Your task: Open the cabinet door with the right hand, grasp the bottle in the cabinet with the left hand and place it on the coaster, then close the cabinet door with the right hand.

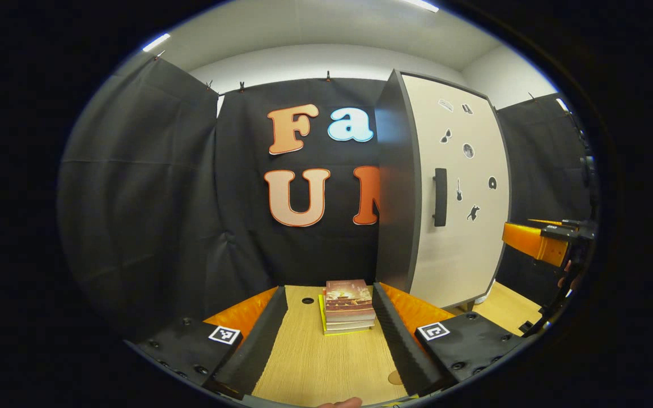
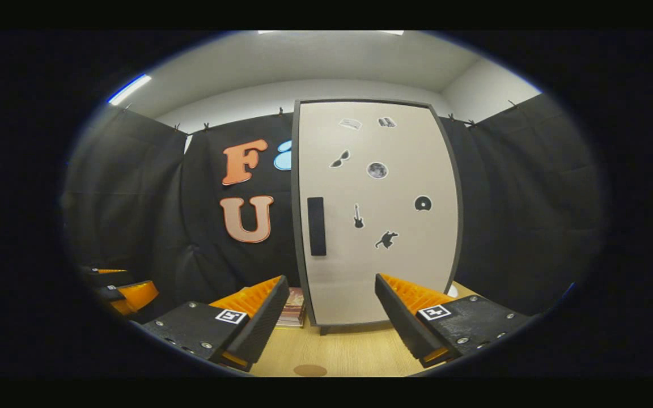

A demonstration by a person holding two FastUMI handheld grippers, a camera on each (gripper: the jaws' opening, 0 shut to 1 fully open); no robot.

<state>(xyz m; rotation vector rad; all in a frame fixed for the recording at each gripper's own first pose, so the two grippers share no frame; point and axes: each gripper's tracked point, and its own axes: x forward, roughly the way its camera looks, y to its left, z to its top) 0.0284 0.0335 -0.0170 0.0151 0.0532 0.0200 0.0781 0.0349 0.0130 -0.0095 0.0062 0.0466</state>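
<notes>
A stack of books (image 1: 349,306) lies on a pale wooden bench (image 1: 315,362), with black cloth (image 1: 151,215) draped behind and a white ceiling (image 1: 315,28) overhead.

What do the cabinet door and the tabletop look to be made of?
Cabinet door: smooth matte beige panel with dark edging, probably laminated board, though painted metal is possible. Tabletop: light wood or wood-look laminate, judging by the fine straight grain lines.
</notes>
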